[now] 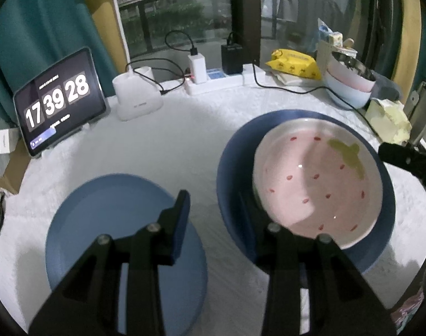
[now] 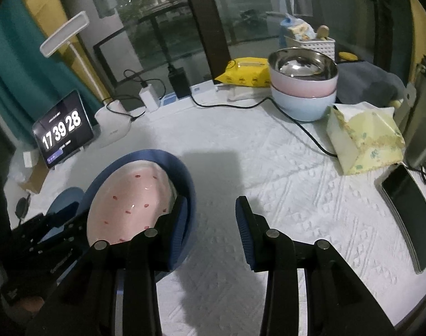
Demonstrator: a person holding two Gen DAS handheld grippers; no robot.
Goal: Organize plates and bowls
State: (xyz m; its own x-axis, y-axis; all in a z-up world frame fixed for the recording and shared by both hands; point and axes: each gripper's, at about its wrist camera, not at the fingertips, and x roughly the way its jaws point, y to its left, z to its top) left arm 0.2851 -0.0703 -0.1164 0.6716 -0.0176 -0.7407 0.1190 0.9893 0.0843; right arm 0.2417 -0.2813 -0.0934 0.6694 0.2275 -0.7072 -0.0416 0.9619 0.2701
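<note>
A pink strawberry-pattern plate (image 1: 319,184) lies inside a dark blue plate (image 1: 232,168) on the white cloth. A lighter blue plate (image 1: 101,224) lies to its left. My left gripper (image 1: 215,210) is open, its left finger over the lighter blue plate and its right finger inside the dark blue plate's left rim, beside the pink plate. My right gripper (image 2: 211,218) is open and empty; its left finger sits at the right rim of the dark blue plate (image 2: 187,179) holding the pink plate (image 2: 129,204). Stacked bowls (image 2: 304,89), steel in pink in pale blue, stand at the back.
A tablet clock (image 1: 58,100), white lamp base (image 1: 137,98), power strip with chargers (image 1: 213,81), yellow wipes pack (image 1: 294,64), tissue pack (image 2: 364,137), a black cable (image 2: 311,134) and a phone (image 2: 412,212) ring the table (image 2: 297,196).
</note>
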